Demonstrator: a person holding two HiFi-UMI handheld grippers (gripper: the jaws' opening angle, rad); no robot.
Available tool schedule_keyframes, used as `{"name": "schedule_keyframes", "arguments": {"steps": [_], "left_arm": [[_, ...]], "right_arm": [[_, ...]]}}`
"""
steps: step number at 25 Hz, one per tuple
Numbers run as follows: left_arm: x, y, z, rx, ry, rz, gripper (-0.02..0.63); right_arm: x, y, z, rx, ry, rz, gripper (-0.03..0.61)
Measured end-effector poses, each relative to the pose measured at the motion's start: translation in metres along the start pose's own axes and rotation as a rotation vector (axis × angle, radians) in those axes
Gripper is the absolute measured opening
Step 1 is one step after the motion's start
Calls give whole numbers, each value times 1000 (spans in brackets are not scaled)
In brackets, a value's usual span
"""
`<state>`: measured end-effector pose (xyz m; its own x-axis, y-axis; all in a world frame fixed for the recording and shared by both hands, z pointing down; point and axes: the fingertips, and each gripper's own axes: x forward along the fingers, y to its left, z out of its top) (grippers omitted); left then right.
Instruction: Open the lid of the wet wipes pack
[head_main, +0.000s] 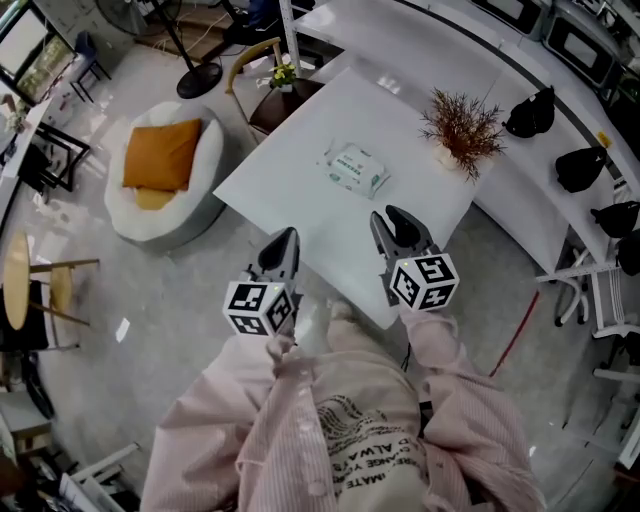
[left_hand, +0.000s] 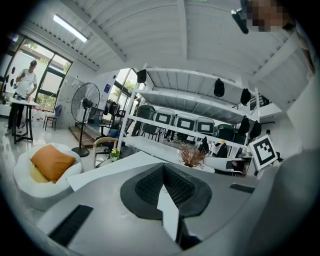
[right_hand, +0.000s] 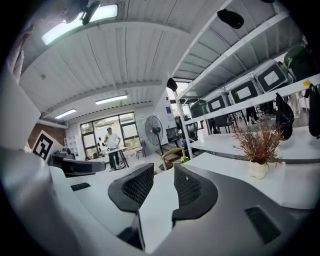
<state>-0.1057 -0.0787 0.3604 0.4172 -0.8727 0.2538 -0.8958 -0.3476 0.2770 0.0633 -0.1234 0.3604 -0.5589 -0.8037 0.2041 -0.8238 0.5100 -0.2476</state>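
The wet wipes pack (head_main: 355, 167), white with green print, lies flat near the middle of the white table (head_main: 290, 190), its lid down. Both grippers hover over the table's near edge, well short of the pack. My left gripper (head_main: 281, 247) is at the lower left of the pack, jaws pressed together and empty; its own view shows the tips (left_hand: 162, 167) meeting. To the pack's lower right, my right gripper (head_main: 396, 226) stands open with nothing in the gap (right_hand: 163, 175). Neither gripper view shows the pack.
A dried plant in a white pot (head_main: 462, 125) stands at the table's far right corner. A white beanbag with an orange cushion (head_main: 160, 160) sits on the floor to the left. Behind the table are a wooden chair (head_main: 255, 60) and a long white counter (head_main: 530, 190) with black bags.
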Motion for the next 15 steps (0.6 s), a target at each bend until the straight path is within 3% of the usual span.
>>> {"name": "schedule_keyframes", "arguments": {"steps": [15], "left_arm": [[67, 17, -5, -41, 57, 5, -3]], "right_arm": [[69, -50, -9, -27, 67, 21, 115]]}}
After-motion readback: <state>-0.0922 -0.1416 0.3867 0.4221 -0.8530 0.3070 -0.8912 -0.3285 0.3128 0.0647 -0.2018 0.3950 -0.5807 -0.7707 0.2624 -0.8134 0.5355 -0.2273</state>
